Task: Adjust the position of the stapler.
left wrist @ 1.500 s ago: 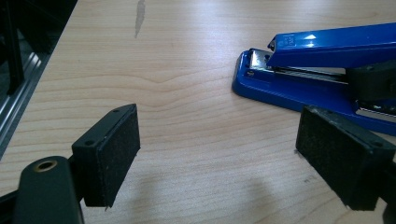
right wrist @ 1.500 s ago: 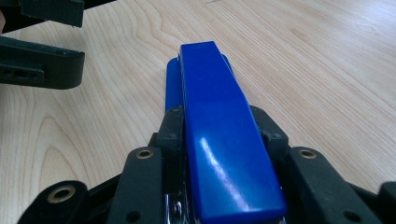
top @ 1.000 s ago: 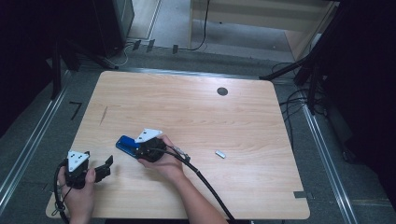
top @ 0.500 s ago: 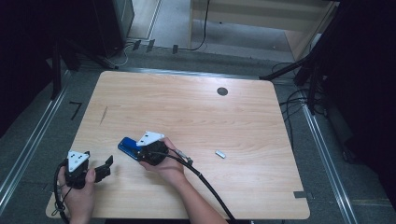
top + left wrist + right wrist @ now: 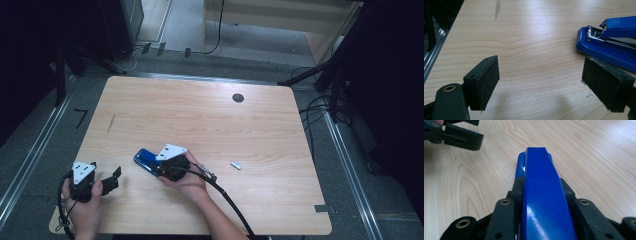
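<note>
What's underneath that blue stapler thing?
Under the blue stapler lies only the bare wooden table. The right gripper clamps its rear end, so what lies beneath that part is covered.

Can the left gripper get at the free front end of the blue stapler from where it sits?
Probably yes. The left gripper is open with bare table between it and the blue stapler, whose front end sticks out past the right gripper clamped on its body.

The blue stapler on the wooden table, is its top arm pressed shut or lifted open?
Lifted slightly open. On the blue stapler, the top arm stands clear of the base at the front, with the metal staple channel showing in the gap, while the right gripper clamps its sides.
</note>
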Demonstrator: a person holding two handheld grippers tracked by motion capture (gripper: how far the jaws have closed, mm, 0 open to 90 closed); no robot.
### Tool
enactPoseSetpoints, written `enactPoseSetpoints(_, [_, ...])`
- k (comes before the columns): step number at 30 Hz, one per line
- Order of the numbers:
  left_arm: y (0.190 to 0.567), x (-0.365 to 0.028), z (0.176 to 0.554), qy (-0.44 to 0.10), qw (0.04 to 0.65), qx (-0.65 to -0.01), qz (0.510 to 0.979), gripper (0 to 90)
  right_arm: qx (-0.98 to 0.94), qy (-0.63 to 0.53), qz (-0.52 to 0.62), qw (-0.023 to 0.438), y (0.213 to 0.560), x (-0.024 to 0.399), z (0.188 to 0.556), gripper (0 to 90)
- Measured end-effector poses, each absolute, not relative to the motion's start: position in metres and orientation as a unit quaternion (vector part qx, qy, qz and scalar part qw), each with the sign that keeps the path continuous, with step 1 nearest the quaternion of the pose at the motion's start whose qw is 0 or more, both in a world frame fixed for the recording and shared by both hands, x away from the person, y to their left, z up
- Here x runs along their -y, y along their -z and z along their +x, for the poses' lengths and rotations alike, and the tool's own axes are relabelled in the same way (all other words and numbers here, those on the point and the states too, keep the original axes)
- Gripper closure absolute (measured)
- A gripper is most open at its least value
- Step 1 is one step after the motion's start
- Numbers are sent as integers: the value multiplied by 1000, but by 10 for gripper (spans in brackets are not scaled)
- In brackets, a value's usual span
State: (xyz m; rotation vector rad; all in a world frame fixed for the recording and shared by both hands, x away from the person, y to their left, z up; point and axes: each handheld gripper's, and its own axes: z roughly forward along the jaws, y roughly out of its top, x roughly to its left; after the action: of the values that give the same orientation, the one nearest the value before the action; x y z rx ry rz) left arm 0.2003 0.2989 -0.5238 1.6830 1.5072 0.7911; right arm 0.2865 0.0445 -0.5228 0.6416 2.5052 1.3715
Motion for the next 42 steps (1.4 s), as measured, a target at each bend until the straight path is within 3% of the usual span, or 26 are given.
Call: enactPoseSetpoints(42, [524,-300,200,-310,368,-593,646,148,-841,-454,259,140,531,70,255,674])
